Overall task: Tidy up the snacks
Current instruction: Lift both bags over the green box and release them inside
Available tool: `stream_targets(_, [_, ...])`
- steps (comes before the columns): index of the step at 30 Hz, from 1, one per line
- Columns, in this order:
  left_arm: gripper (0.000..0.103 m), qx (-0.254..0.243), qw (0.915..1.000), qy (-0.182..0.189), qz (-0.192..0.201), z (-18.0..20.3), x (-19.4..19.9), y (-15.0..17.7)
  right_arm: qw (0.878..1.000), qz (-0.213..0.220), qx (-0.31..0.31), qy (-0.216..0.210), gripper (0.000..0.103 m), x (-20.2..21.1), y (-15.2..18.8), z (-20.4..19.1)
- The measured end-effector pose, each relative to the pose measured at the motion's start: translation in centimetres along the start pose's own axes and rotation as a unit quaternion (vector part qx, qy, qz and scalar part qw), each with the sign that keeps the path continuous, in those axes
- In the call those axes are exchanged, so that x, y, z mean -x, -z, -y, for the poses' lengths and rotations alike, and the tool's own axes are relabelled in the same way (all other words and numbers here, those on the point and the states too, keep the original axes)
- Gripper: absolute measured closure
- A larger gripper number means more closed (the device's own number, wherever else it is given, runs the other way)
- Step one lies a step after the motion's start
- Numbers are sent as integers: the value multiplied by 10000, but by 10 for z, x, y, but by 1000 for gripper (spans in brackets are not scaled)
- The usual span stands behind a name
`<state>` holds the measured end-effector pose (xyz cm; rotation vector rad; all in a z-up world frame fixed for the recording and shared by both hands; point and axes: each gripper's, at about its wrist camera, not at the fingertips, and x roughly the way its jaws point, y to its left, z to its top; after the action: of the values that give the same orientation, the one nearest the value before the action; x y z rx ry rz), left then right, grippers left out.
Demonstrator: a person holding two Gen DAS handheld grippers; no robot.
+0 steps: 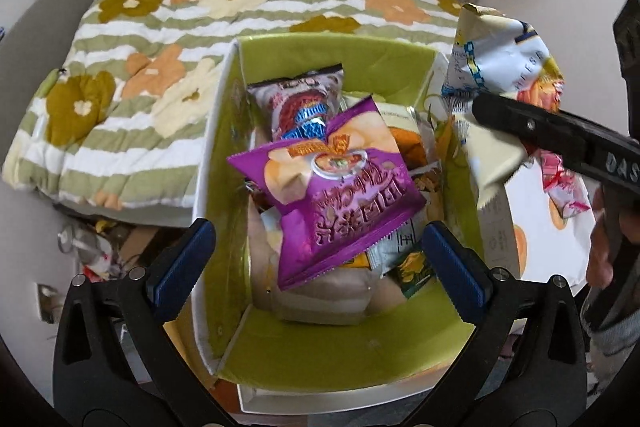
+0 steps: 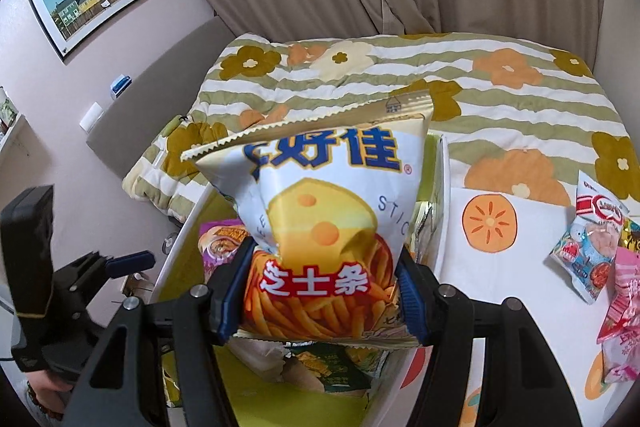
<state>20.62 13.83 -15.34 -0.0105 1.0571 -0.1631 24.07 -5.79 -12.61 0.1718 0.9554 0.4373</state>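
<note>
Right gripper (image 2: 322,291) clenched on cheese-stick bag (image 2: 320,223), held upright above green-lined box (image 1: 352,355). Left gripper (image 1: 320,263) spread wide, grasping nothing, poised just over purple chip bag (image 1: 332,195) lying atop snacks inside box.

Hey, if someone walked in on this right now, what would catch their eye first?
Probably the cheese stick bag, clamped between the right gripper's fingers right over the green-lined box. Next, the shiny purple chip bag lying on top of the snack pile inside that box, with the left gripper open above it. Behind them spreads a flowered quilt.
</note>
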Motion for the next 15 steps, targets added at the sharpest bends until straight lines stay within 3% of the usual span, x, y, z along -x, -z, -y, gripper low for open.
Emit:
stream_targets(6, [0,167,9997,-111,127,-5,3,-9,9998,-81,183,93,43,-8,-25,3])
stream_targets(10, [0,263,9993,-206,146,-8,1,-13,9987,-380,287,160,42,-28,-34,4])
stream_targets(12, [1,296,9992,-234,123,-10,-1,-13,9979,-532,323,195,34,-36,-35,5])
stream_targets(14, [0,343,9990,-259,100,-13,-3,-14,9981,-469,336,219,4,-38,-32,6])
stream_targets(15, [0,379,9989,-254,81,-15,-4,-14,9984,-410,350,196,0,-36,-30,7])
